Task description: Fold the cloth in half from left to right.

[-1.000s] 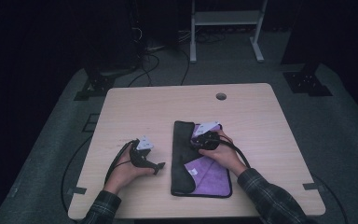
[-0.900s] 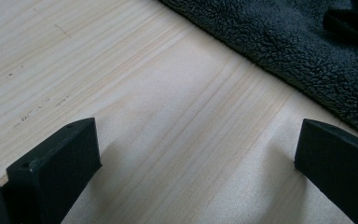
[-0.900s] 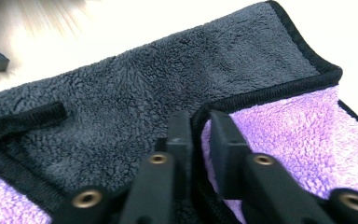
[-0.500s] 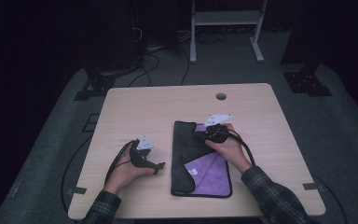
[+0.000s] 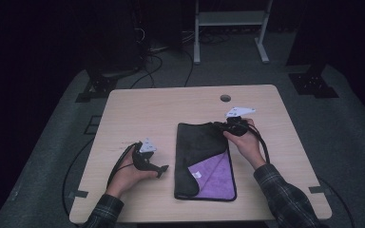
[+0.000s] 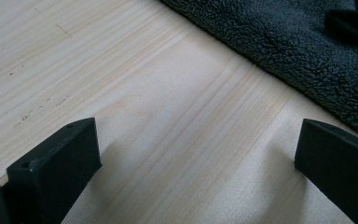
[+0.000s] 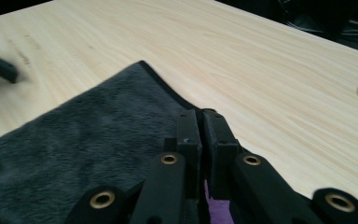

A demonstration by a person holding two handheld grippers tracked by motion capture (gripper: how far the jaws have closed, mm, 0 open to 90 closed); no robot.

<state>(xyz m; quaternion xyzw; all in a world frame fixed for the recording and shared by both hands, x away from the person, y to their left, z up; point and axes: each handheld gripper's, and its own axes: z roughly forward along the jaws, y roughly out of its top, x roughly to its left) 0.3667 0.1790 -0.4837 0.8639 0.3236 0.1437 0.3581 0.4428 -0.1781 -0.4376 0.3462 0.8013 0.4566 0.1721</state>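
While the pale wooden table (image 5: 138, 114) sits mostly bare, the dark grey fleece cloth with a purple underside (image 5: 199, 147) lies just right of centre, its long axis running twelve to six o'clock, top edge towards the cable hole and bottom edge near the person. Purple shows at the cloth's five o'clock corner, so the grey layer is partly folded over it.

Now the grip: the right gripper (image 5: 228, 127) sits at the cloth's one o'clock corner, and in the right gripper view (image 7: 200, 122) its jaws are pressed together with grey fleece and a sliver of purple caught between them. That hand is right on the cloth; any pull from here would drag the corner along the fold.

Over at the cloth's nine o'clock, the left gripper (image 5: 161, 170) rests on bare wood, close to the left edge but apart from it. In the left gripper view its jaws stand wide apart, nothing between them, with the fleece edge (image 6: 279, 42) up at one o'clock.

Compared with a second ago, the right jaws have just been closing onto the fabric, and that hand has carried the corner from mid-cloth out towards one o'clock, covering more purple. The left hand hasn't budged.
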